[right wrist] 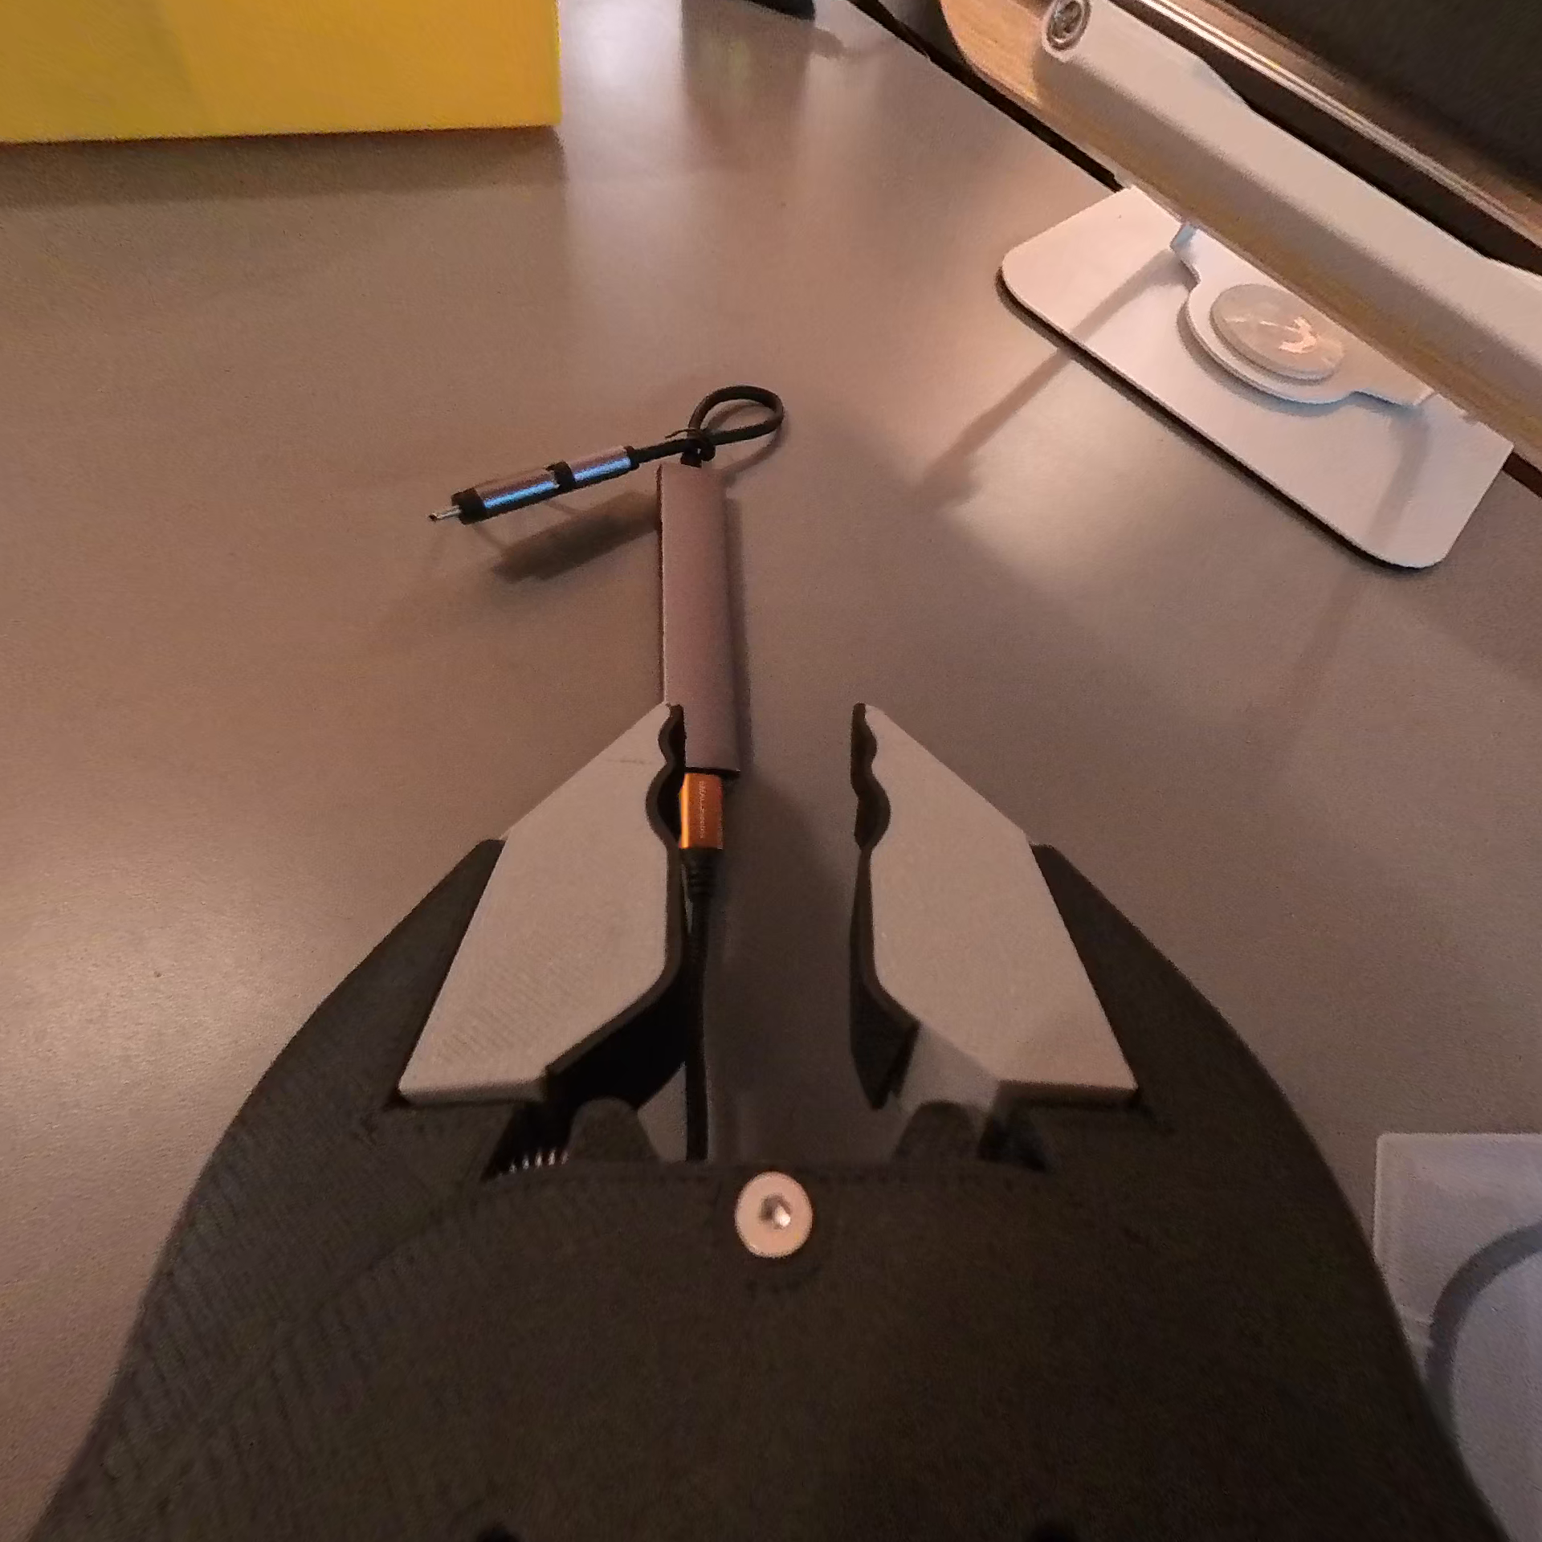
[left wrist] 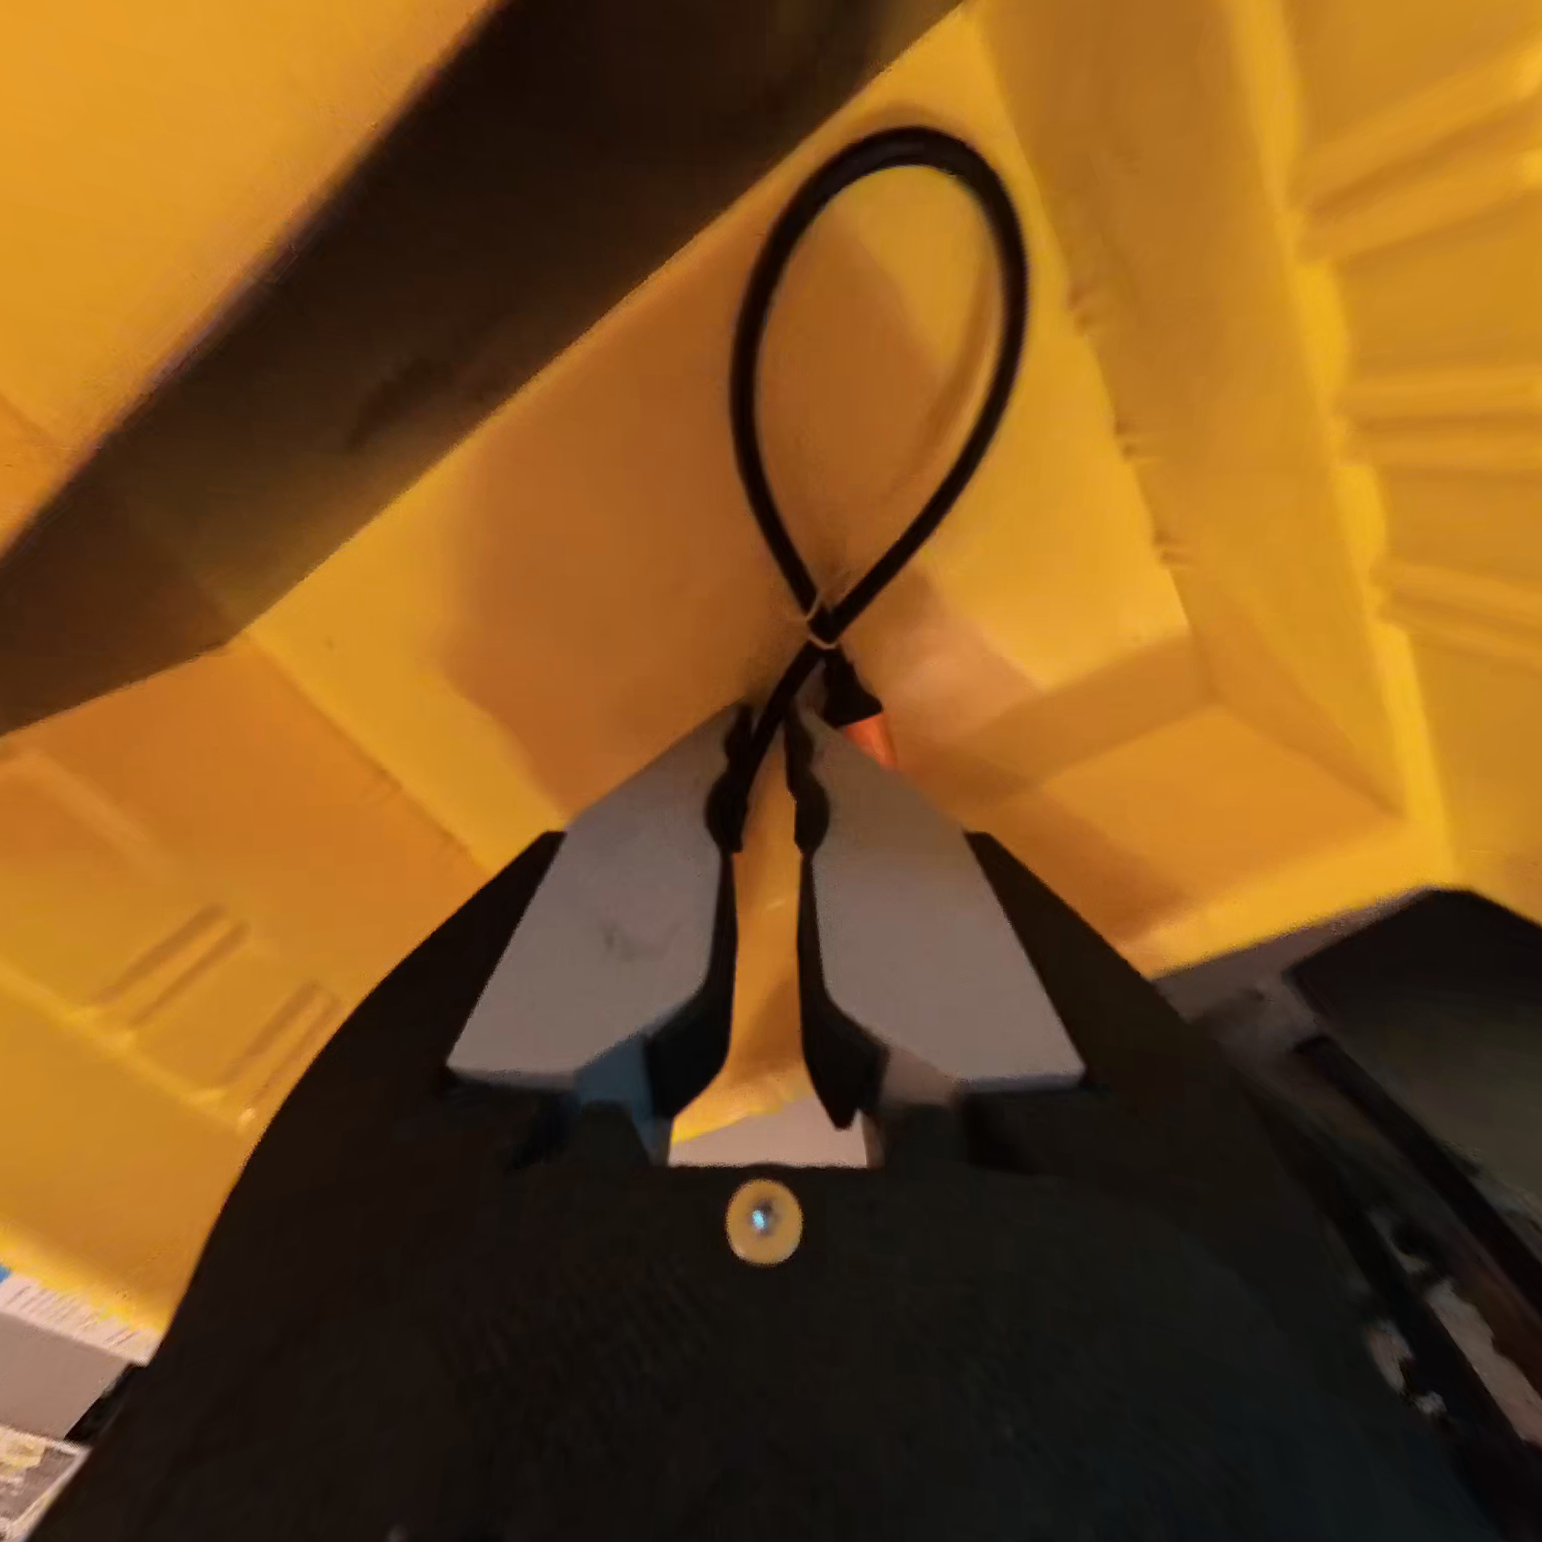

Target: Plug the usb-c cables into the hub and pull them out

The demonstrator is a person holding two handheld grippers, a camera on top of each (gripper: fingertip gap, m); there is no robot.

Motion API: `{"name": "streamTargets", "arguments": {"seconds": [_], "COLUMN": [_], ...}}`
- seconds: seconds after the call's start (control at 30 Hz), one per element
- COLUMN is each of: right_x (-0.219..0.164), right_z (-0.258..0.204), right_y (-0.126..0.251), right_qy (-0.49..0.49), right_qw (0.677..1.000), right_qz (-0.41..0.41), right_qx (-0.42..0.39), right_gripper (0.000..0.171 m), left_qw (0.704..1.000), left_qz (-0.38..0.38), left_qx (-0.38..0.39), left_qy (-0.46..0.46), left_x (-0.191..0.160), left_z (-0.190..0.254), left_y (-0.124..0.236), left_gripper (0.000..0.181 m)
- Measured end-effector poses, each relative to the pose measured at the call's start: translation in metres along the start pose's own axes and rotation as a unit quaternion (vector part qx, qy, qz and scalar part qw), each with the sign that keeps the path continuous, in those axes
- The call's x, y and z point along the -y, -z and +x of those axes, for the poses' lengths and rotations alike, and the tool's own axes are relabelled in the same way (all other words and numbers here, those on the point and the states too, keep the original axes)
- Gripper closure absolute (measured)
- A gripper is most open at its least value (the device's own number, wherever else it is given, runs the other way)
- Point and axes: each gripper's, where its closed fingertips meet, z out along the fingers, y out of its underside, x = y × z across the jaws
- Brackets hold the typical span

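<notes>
In the left wrist view my left gripper (left wrist: 769, 734) is shut on a looped black cable (left wrist: 740, 359), tied near the fingertips; one orange plug (left wrist: 872, 738) hangs just right of the tips, in front of a yellow bin (left wrist: 501, 584). In the right wrist view my right gripper (right wrist: 763, 713) is open over the grey table (right wrist: 250, 667). The grey hub (right wrist: 697, 601) lies lengthwise ahead, its near end beside the left finger. An orange usb-c plug (right wrist: 703, 809) sits in that end, its black cable (right wrist: 699, 959) running back between the jaws. The hub's own short lead ends in a silver connector (right wrist: 534, 488).
A white monitor stand base (right wrist: 1252, 400) and its arm stand at the right. A yellow box (right wrist: 275, 67) sits at the far left of the table. A pale flat object (right wrist: 1460, 1252) lies at the lower right edge. A dark device (left wrist: 1418, 1043) shows at the left view's right.
</notes>
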Motion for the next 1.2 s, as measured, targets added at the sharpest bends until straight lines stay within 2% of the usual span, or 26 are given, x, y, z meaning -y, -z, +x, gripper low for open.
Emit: {"name": "streamTargets", "arguments": {"seconds": [0.03, 0.13, 0.2, 0.3, 0.53, 0.7, 0.8, 0.9, 1.03, 1.2], "right_x": [0.000, 0.001, 0.002, 0.002, 0.002, 0.001, 0.001, 0.001, 0.000, 0.001], "right_z": [-0.001, -0.003, -0.005, -0.006, -0.007, -0.006, -0.006, -0.006, -0.006, -0.006], "right_y": [0.000, 0.000, 0.001, 0.001, 0.000, 0.000, 0.001, 0.000, 0.000, 0.001], "right_qy": [0.002, 0.005, 0.006, 0.008, 0.013, 0.009, 0.008, 0.009, 0.010, 0.010], "right_qw": [1.000, 1.000, 1.000, 1.000, 1.000, 1.000, 1.000, 1.000, 1.000, 1.000], "right_qz": [0.001, 0.002, 0.004, 0.005, 0.002, 0.002, 0.003, 0.002, 0.001, 0.002], "right_qx": [0.001, 0.004, 0.006, 0.009, 0.007, 0.007, 0.007, 0.007, 0.006, 0.007], "right_gripper": [0.134, 0.134, 0.134, 0.134, 0.135, 0.135, 0.135, 0.135, 0.135, 0.135], "left_qw": [1.000, 0.999, 0.992, 0.987, 0.942, 0.890, 0.868, 0.858, 0.845, 0.842], "left_qz": [0.004, -0.017, -0.035, -0.003, 0.125, 0.241, 0.289, 0.309, 0.298, 0.308], "left_qx": [0.018, 0.051, 0.115, 0.162, 0.311, 0.386, 0.404, 0.411, 0.443, 0.441], "left_qy": [-0.003, -0.011, -0.024, -0.010, 0.011, 0.020, 0.015, -0.001, -0.028, -0.039], "left_x": [0.004, 0.003, -0.002, 0.006, 0.037, 0.063, 0.075, 0.086, 0.095, 0.106], "left_z": [-0.005, -0.012, -0.029, -0.042, -0.071, -0.066, -0.053, -0.039, -0.031, -0.021], "left_y": [0.000, 0.000, 0.007, 0.031, 0.141, 0.224, 0.256, 0.270, 0.280, 0.286], "left_gripper": [0.177, 0.178, 0.178, 0.179, 0.178, 0.179, 0.179, 0.179, 0.180, 0.179]}}
